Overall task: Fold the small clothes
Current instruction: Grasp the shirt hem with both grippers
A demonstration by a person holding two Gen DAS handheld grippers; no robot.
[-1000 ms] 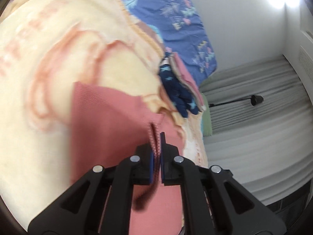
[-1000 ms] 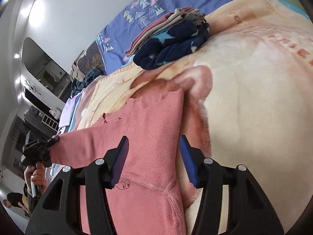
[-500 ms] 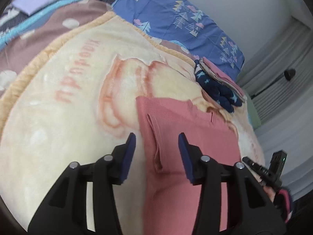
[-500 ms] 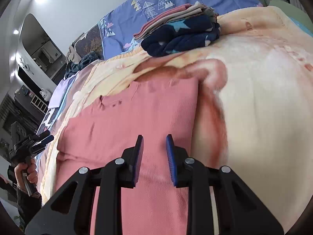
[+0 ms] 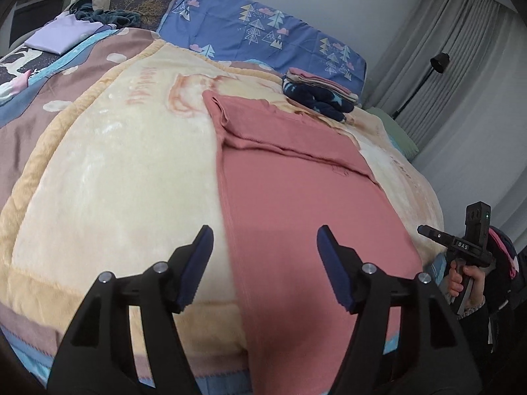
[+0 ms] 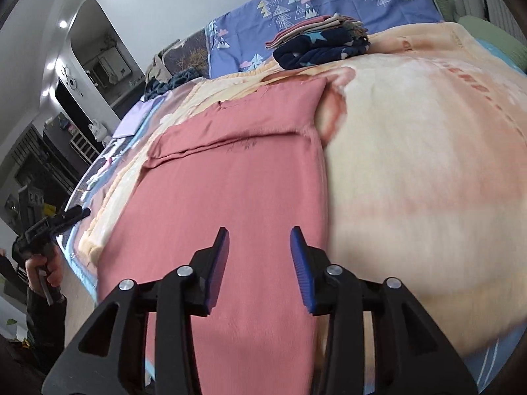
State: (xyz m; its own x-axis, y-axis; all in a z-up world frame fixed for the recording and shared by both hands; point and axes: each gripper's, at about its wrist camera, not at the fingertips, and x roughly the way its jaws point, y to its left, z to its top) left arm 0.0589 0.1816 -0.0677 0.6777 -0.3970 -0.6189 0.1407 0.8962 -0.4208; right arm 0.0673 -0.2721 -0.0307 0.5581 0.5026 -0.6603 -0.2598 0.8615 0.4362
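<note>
A pink knit top (image 5: 296,204) lies flat on the cream blanket (image 5: 115,171), with both sleeves folded across its upper part; it also shows in the right wrist view (image 6: 230,191). My left gripper (image 5: 265,256) is open and empty above the top's near left edge. My right gripper (image 6: 259,260) is open and empty above the top's near right part. The left view shows the right gripper (image 5: 461,247) held off the bed's right side; the right view shows the left gripper (image 6: 52,223) held off the bed's left side.
A stack of folded clothes (image 5: 318,93) sits at the far end of the blanket, also in the right wrist view (image 6: 321,44). A blue patterned pillow (image 5: 260,29) lies behind it. A lilac cloth (image 5: 62,34) lies far left. Curtains and a lamp (image 5: 439,62) stand right.
My left gripper let go of the sleeve, opened wide and drew back toward the near hem. My right gripper narrowed, then opened partway and drew back. Both sleeves now lie folded over the top.
</note>
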